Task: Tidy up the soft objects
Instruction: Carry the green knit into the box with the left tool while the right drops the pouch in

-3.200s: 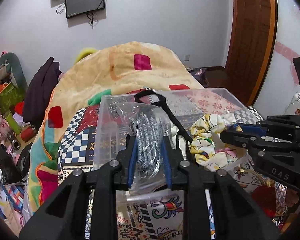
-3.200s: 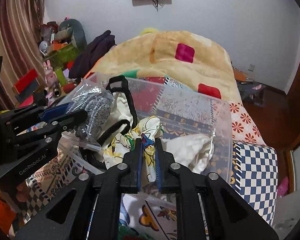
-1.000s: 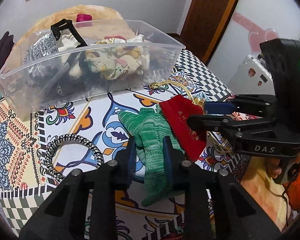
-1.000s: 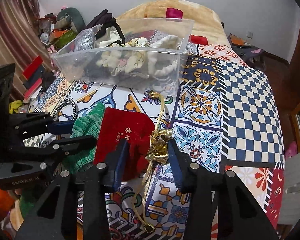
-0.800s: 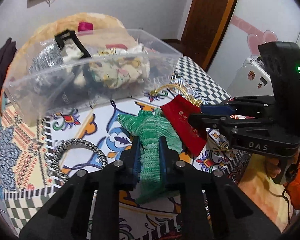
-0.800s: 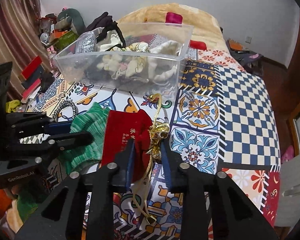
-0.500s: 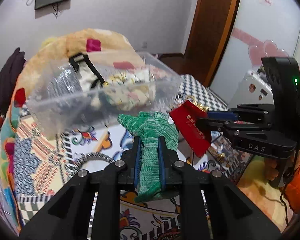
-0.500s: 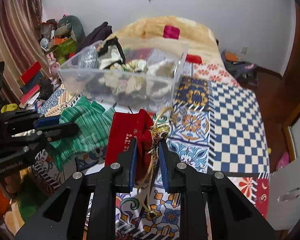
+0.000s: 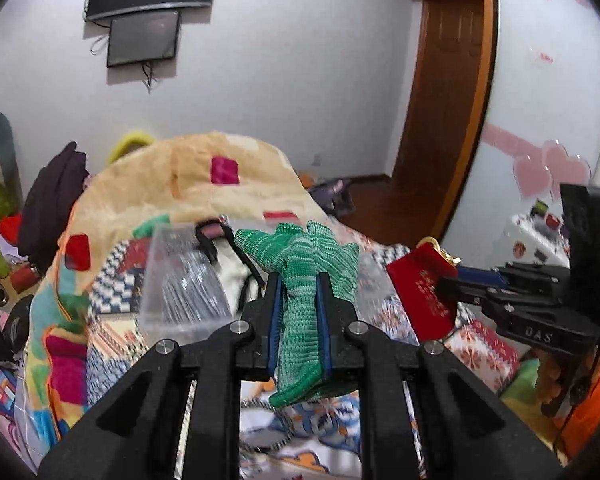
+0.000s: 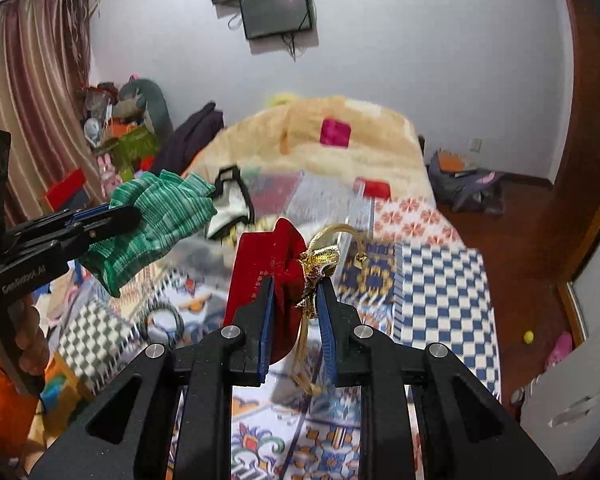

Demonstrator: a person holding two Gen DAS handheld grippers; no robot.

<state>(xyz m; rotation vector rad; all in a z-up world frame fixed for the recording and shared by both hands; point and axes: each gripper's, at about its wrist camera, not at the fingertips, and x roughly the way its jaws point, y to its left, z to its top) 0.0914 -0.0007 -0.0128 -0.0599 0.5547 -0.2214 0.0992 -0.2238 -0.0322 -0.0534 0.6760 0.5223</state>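
Between the left fingers: the left gripper (image 9: pixel 300 304) is closed tight on a green knitted glove (image 9: pixel 306 276), whose finger end fans out beyond the tips and whose cuff hangs below the pads.
Between the right fingers: the right gripper (image 10: pixel 294 300) pinches a red pouch (image 10: pixel 266 276) with its gold cord (image 10: pixel 320 260) bunched against the right-hand pad; the cord's loose end dangles down between the fingers.
Beyond the fingertips: a clear plastic bin (image 9: pixel 180 276) sits on the patterned bedspread (image 10: pixel 432 280), past both held things and lower than them, blurred in both views.
Left view only: the pouch shows its flat face with gold lettering, held out sideways to the right of the glove; the right gripper's body carries a lit green dot.
Right view only: the glove is seen from the side, left of the pouch and apart from it, with the hand (image 10: pixel 30 346) gripping the left handle; a black and white braided ring (image 10: pixel 162 316) lies on the bedspread below the glove.
Inside the bin: a black-strapped cream cloth (image 10: pixel 232 204) rises above the rim; the rest is too blurred to name.
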